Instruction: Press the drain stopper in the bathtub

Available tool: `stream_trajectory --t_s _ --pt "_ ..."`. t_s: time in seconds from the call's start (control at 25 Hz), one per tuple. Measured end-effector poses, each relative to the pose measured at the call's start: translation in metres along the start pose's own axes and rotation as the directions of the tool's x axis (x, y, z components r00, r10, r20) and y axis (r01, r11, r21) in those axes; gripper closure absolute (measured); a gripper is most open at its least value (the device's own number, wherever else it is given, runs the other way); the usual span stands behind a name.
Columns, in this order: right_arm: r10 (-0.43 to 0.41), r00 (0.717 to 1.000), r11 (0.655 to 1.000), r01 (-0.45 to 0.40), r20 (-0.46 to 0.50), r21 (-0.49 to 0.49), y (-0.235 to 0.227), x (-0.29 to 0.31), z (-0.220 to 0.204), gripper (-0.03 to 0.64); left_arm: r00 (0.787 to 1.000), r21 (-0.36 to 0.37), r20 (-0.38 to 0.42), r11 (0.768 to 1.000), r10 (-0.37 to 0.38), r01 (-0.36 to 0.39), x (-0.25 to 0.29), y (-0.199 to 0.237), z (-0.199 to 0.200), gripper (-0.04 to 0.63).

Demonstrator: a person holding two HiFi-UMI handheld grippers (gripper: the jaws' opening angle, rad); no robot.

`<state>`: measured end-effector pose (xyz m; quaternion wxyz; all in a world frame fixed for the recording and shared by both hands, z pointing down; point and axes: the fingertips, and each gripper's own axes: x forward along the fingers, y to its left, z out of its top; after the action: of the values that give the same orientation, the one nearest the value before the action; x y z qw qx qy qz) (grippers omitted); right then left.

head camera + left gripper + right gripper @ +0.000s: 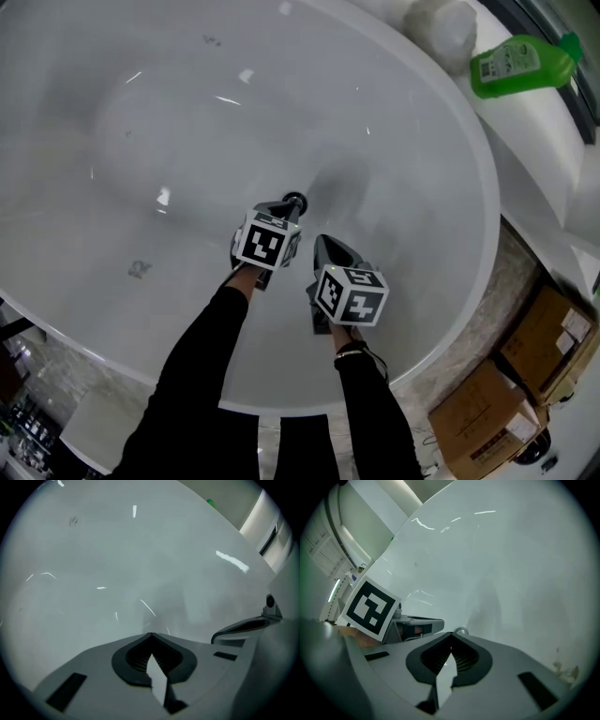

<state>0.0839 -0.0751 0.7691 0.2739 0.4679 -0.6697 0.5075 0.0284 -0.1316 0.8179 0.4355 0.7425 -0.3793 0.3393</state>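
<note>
The white bathtub [187,103] fills the head view. Its round dark drain stopper [295,199] sits in the tub floor near the middle. My left gripper [289,211] is shut on nothing, and its tips reach the stopper's near edge; whether they touch it I cannot tell. In the left gripper view the jaws [150,634] meet at the tips and hide the stopper. My right gripper [323,244] is shut too, a little to the right of the stopper and nearer to me. In the right gripper view a chrome rim of the stopper [461,630] peeks just past the closed tips [451,634].
A green bottle [520,64] lies on the ledge at the back right, next to a white bundle [441,28]. Cardboard boxes [525,370] stand on the floor outside the tub's right rim. The left gripper's marker cube [370,607] shows in the right gripper view.
</note>
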Motion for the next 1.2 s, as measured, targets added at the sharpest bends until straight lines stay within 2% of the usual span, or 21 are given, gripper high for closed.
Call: stream_trajectory --t_s 0.2,0.48,0.64,1.2 --pt "-0.024 1.000 1.000 0.024 -0.012 0.001 -0.012 0.018 0.001 0.616 1.000 -0.024 -0.021 1.000 0.002 -0.003 0.016 0.011 -0.009 0.594" --pt "0.024 0.996 1.000 -0.024 -0.091 0.004 -0.016 0.058 -0.004 0.617 0.999 -0.032 -0.049 0.999 0.007 -0.008 0.030 0.024 -0.018 0.594" --pt "0.025 0.990 1.000 -0.026 -0.140 -0.008 -0.025 0.074 -0.009 0.617 0.998 -0.033 -0.064 0.999 -0.001 -0.001 0.040 0.024 -0.023 0.594" --pt "0.046 0.978 0.998 -0.053 -0.205 -0.033 -0.032 0.105 -0.018 0.618 0.995 -0.041 -0.104 0.999 0.001 -0.005 0.069 0.028 -0.038 0.594"
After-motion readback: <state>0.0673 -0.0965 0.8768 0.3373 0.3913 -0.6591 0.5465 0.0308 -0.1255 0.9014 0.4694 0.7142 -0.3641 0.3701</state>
